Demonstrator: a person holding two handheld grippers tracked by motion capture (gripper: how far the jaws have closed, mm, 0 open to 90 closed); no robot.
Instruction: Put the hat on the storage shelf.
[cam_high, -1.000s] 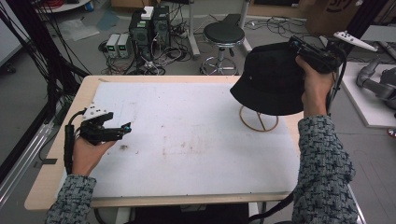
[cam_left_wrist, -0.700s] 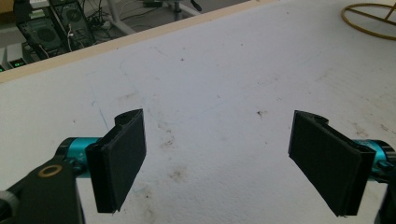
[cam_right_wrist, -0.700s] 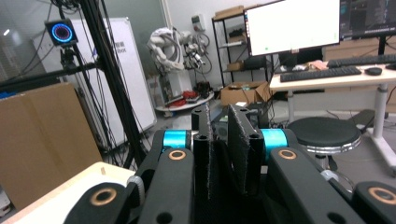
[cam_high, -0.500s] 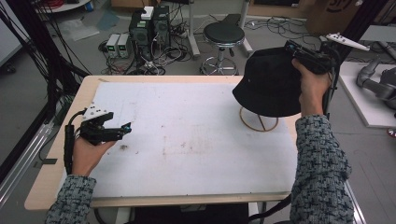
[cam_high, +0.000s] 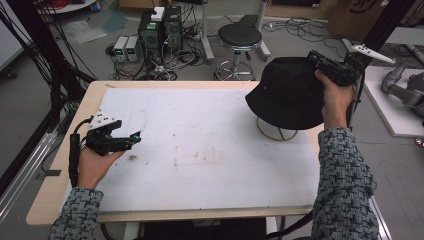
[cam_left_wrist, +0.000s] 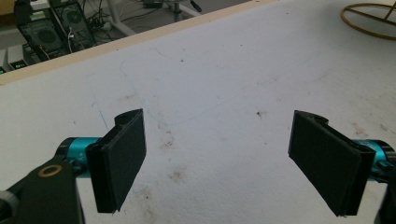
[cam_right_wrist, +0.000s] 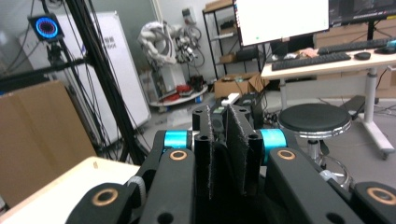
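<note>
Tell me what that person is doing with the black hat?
A person sits at a white table with a gripper tool in each hand. The right gripper is shut on the brim of a black bucket hat and holds it up above a gold wire hat stand near the table's far right corner. The left gripper hangs over the left side of the table with its jaws wide open and nothing between them. The hat is not resting on the table.
</note>
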